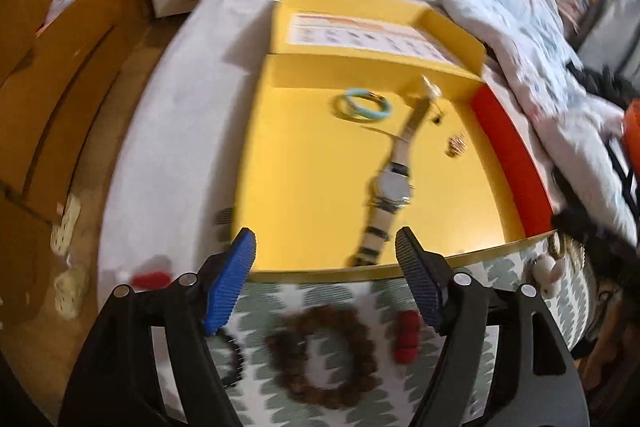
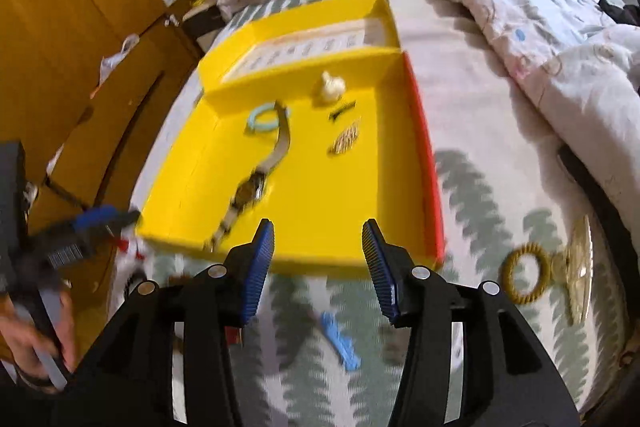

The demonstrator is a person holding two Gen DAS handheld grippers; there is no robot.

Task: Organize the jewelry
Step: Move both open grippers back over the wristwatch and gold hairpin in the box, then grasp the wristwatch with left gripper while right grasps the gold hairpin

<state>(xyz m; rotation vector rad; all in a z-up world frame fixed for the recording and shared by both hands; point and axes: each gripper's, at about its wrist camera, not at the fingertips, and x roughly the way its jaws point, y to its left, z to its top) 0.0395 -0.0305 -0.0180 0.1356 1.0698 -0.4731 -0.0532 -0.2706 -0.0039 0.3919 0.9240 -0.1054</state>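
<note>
Watch (image 1: 390,187) in yellow tray (image 1: 312,187) — light, slippery, jointed band, best pinched at the case; both tools (image 1: 326,247) (image 2: 318,237) spread, empty.

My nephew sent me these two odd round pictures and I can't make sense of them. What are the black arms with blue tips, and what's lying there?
No robot: a person holds a two-finger gripper in each hand, with a fisheye camera on each looking along its fingers. One picture is from the left gripper, the other from the right gripper. Both are open and hold nothing. On the bed lies a yellow tray holding a wristwatch and a turquoise bangle. A brown bead bracelet lies on the patterned sheet.
</note>
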